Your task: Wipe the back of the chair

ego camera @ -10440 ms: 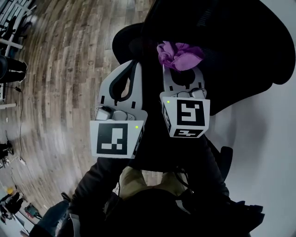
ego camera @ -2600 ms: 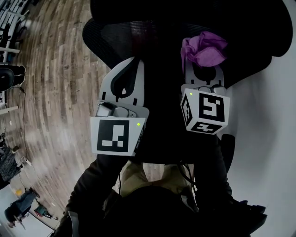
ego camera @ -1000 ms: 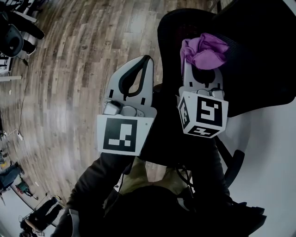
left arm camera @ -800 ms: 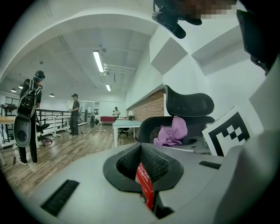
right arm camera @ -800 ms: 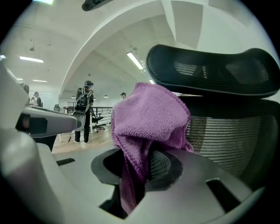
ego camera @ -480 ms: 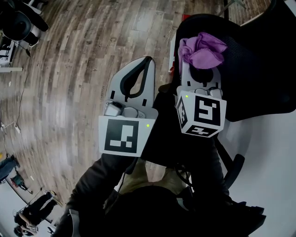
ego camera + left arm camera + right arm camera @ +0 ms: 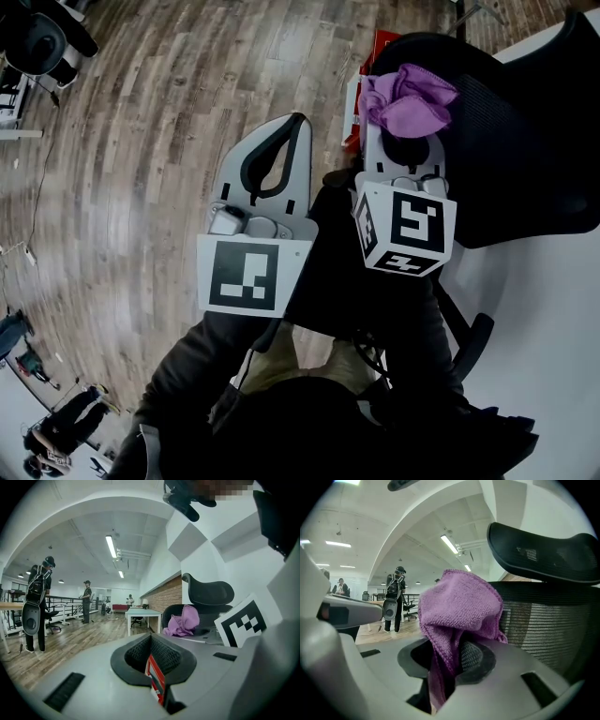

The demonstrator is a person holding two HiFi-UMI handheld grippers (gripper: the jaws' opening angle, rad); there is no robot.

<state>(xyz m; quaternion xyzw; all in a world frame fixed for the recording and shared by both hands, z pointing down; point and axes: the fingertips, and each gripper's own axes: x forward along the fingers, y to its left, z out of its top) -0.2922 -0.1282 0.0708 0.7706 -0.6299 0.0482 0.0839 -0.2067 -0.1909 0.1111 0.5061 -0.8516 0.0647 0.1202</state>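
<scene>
Here, the left hand-held gripper (image 7: 298,124) hangs over the wood floor (image 7: 141,141), jaws pressed together with nothing between them. To its right, the right hand-held gripper (image 7: 405,124) is clenched on a bunched purple cloth (image 7: 409,98). The cloth sits right before the black mesh chair back (image 7: 525,141); I cannot tell if they touch.

Pale grey left gripper (image 7: 298,122), matching right gripper (image 7: 403,141), black-padded jaws, black-and-white marker cubes (image 7: 242,275), dark sleeves (image 7: 197,366)

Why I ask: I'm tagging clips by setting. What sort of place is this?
Probably an open-plan office: a mesh office chair, a white desk on a wood-plank floor, and ceiling strip lights over a long room.
</scene>
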